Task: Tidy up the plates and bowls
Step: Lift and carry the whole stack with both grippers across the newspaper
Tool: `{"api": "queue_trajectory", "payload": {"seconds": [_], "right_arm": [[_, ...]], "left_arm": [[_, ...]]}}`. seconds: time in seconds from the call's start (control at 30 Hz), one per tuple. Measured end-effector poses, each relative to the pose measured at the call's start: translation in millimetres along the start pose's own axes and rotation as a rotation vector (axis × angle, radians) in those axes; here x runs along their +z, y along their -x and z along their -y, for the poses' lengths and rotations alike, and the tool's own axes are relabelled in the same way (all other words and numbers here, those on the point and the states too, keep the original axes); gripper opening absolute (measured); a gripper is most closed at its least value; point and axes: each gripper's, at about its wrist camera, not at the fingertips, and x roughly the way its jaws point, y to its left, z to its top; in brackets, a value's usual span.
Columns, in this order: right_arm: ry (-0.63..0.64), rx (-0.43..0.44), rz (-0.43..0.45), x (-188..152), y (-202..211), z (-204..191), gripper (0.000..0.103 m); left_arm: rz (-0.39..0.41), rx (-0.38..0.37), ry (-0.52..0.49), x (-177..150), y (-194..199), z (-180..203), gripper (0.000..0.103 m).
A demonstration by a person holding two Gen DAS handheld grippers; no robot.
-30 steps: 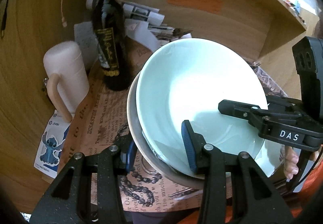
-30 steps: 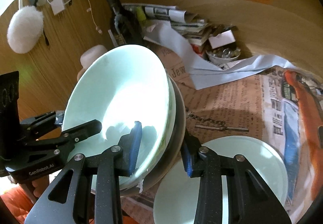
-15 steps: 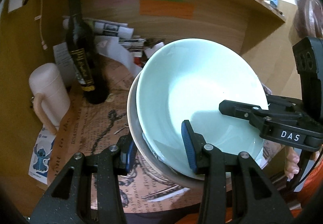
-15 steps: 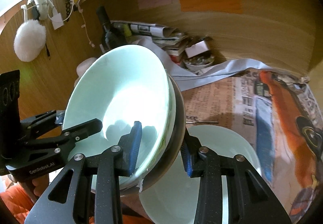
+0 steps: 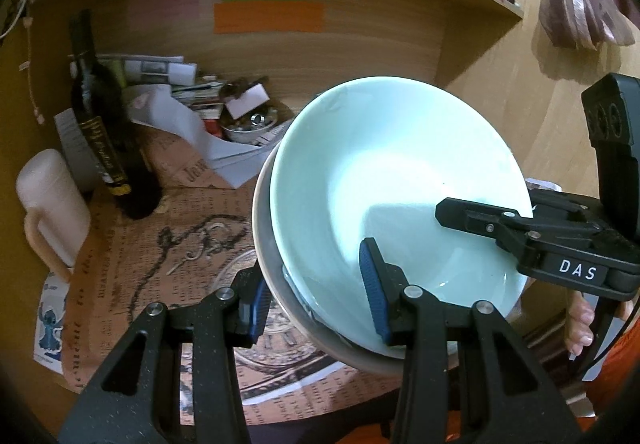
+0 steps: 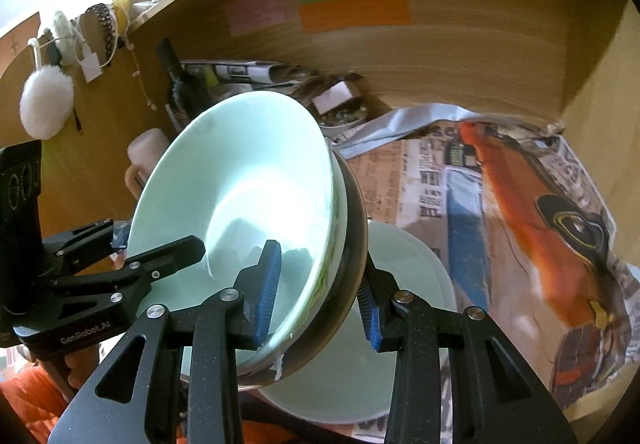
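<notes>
I held the nested pale-green ceramic bowls (image 6: 240, 179) aloft, left gripper (image 5: 316, 304) and right gripper (image 6: 318, 296) each clamped on opposite rims; the pale-green round plate (image 6: 404, 324) below looked unstacked.

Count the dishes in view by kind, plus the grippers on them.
Nested bowls, held as a stack: at least 2, pale green bowl inside a grey-rimmed outer bowl
Pale plates on the newspaper: 1, plate
Grippers clamped on the stack rim: 2, left gripper, right gripper
Total: 5
</notes>
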Motion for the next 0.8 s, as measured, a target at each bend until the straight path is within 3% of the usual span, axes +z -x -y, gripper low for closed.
{"api": "queue_trajectory", "payload": {"seconds": [0.8], "right_arm": [[-0.103,-0.035,-0.121,-23,-24,38,0.033]], "left_arm": [[-0.137,-0.059,-0.026,-12,-53,18,0.042]]}}
